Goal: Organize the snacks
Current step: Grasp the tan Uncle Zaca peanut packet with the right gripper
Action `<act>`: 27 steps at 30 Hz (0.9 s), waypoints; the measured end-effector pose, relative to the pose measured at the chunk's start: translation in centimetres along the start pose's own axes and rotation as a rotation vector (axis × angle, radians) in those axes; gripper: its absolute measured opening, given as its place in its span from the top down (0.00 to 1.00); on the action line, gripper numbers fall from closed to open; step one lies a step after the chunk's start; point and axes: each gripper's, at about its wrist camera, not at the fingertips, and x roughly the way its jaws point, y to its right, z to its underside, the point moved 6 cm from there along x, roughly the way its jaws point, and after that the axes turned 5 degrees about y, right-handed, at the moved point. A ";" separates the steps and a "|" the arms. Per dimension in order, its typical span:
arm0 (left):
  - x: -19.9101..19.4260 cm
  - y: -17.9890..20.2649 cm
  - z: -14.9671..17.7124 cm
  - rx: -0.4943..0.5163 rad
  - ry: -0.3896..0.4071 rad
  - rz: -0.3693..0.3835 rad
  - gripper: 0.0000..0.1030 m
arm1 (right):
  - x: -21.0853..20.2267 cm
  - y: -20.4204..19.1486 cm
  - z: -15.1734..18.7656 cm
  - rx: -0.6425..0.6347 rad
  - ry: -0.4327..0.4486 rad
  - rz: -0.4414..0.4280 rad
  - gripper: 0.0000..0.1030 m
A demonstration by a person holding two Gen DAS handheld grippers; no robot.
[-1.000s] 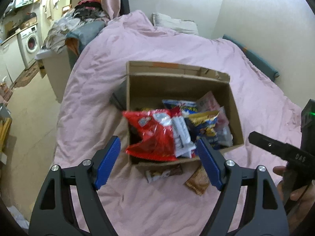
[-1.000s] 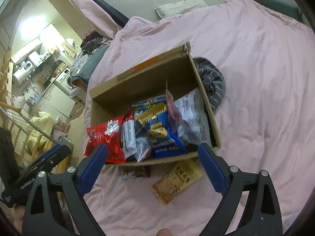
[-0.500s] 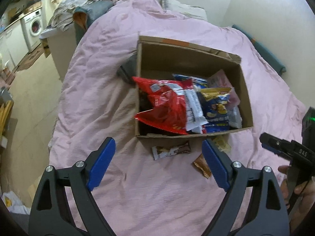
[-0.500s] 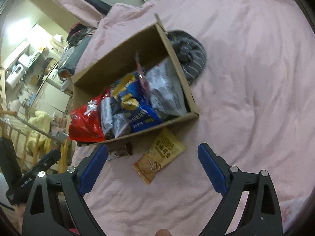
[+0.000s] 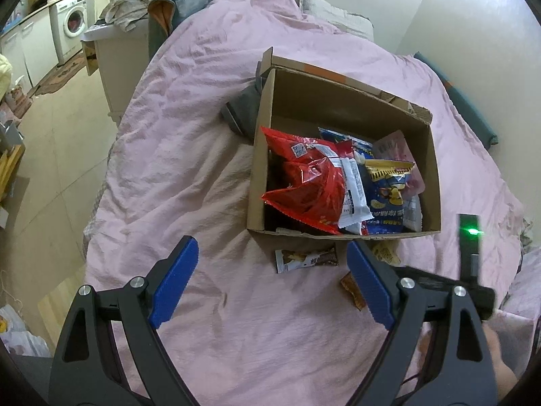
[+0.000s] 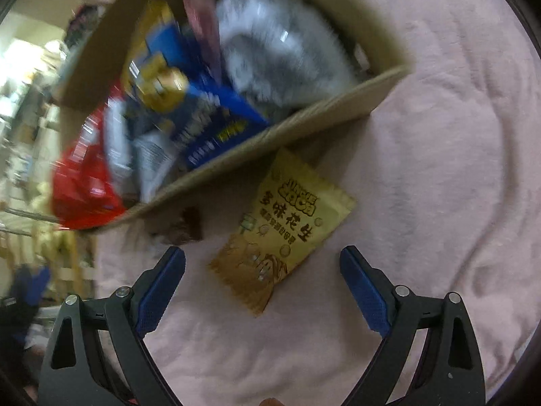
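Note:
A cardboard box [image 5: 258, 169] [image 6: 287, 128] on the pink bed holds several snack bags, among them a red bag [image 5: 304, 182] [image 6: 84, 189] and a blue bag [image 5: 389, 189] [image 6: 203, 108]. A yellow peanut packet [image 6: 284, 233] [image 5: 351, 287] and a brown bar wrapper [image 5: 306, 260] [image 6: 184, 226] lie on the blanket just in front of the box. My right gripper [image 6: 262, 264] is open and empty, low over the yellow packet. My left gripper [image 5: 270, 270] is open and empty, higher, in front of the box above the brown wrapper.
A dark grey cloth [image 5: 243, 111] lies against the box's far left side. The pink blanket [image 5: 189, 135] covers the bed. A pillow [image 5: 334, 17] lies at the head. A cabinet piled with clothes [image 5: 118, 44] and a washing machine [image 5: 72, 23] stand left of the bed.
The right gripper has dropped and moved in close over the yellow packet. The left gripper has drawn back and risen, so the box looks farther away.

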 end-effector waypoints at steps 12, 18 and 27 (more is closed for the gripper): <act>1.1 -0.3 1.1 -0.016 -0.052 -0.005 0.15 | 3.6 -1.7 1.4 -0.159 0.088 0.297 0.00; 1.3 0.9 1.0 0.008 -0.037 -0.012 0.15 | 3.1 -1.5 2.1 -0.223 0.071 0.292 0.06; 1.8 2.1 1.2 0.018 -0.051 0.003 0.15 | 0.0 1.4 3.0 -0.177 0.093 0.237 0.63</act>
